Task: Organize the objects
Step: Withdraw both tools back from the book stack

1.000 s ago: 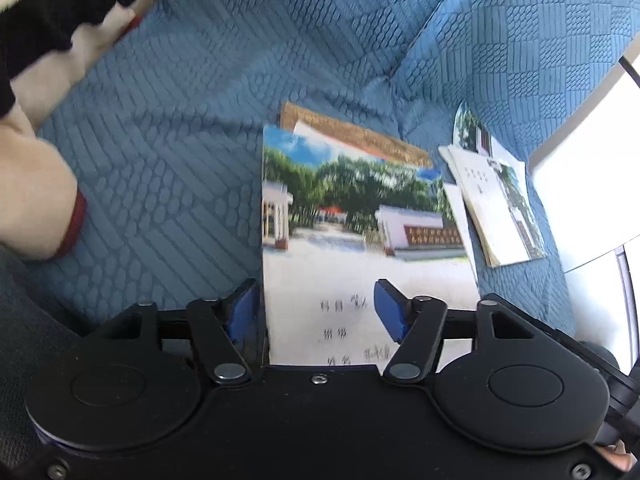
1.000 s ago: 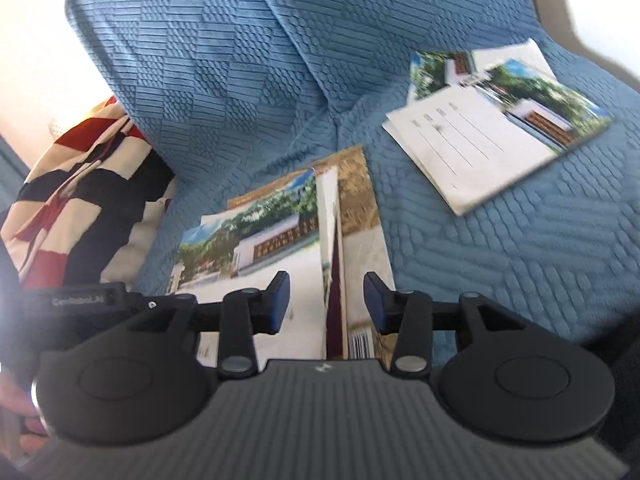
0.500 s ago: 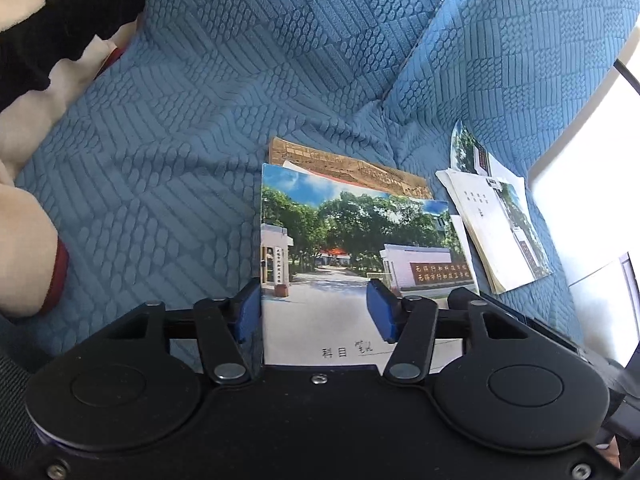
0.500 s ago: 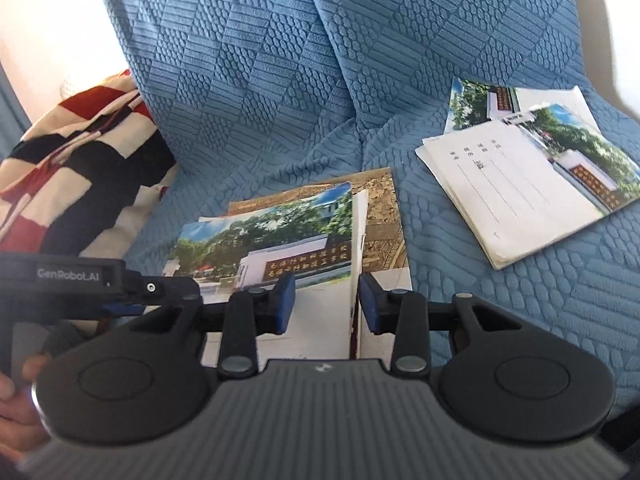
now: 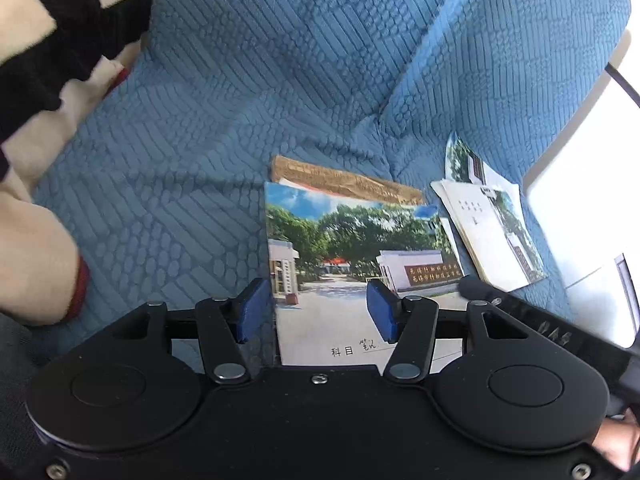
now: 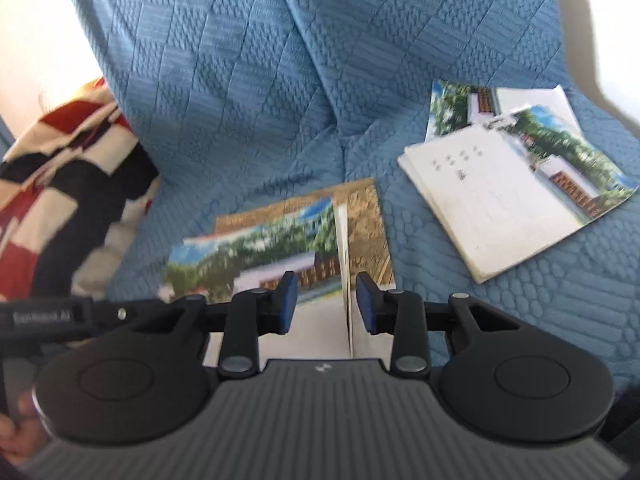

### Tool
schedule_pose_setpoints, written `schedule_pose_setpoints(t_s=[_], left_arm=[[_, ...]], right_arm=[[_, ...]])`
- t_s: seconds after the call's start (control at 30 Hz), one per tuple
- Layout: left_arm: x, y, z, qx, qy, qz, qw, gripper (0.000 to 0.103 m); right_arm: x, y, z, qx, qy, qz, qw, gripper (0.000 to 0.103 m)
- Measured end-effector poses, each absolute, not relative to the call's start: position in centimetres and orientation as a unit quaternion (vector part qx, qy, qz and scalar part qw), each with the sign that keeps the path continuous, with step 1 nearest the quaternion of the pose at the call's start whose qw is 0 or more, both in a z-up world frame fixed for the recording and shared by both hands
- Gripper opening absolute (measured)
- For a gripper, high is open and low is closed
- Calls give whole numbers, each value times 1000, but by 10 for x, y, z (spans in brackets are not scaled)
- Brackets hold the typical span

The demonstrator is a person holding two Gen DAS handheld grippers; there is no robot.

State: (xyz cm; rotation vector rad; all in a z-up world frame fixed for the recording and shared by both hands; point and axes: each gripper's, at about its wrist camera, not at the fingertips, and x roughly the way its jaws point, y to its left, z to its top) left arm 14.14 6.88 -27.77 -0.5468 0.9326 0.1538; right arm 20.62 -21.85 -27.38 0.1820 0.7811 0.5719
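Observation:
A stack of notebooks lies on the blue sofa seat: a photo-cover notebook (image 5: 360, 248) on top, a brown-cover book (image 5: 344, 178) under it. My left gripper (image 5: 316, 308) is open, its blue pads astride the top notebook's left edge and cover. My right gripper (image 6: 326, 300) is open over the same stack (image 6: 256, 252), its pads on either side of the stack's right edge. A second pile of notebooks (image 6: 508, 184) lies to the right, also seen in the left wrist view (image 5: 492, 224).
A striped red, black and white blanket (image 6: 60, 184) sits at the left on the sofa (image 5: 240, 80). The sofa back (image 6: 320, 40) rises behind the stacks. A white surface (image 5: 592, 184) borders the sofa at the right.
Both grippers have drawn back a little from the stack. The notebooks look unmoved. Both pairs of jaws stay open.

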Motion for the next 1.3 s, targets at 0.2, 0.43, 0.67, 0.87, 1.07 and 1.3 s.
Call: schedule_pose_setpoints(t_s=[0.2,0.43,0.67,0.87,1.07,1.3], left_arm=[[129,68,-246,-256,423,74,866,54],[116,51,-199,-203,407,86,886,57],[99,45,-154,-186,381,89,901,59],[85,35,-125,-195,357,69,911,61],[79,13,-115,-177,362,56,914,62],[65,0,-102,-182,351,49,917,72]], right_arm=[[194,-228,-229,85,347,277,892,36],[173,-243,-178,65,345,283,893,36],[142,-265,-147,74,333,290,894,37],[119,-278,-136,90,324,296,894,37],[100,-289,-130,81,324,282,900,37],[82,-306,-125,83,326,263,904,37]])
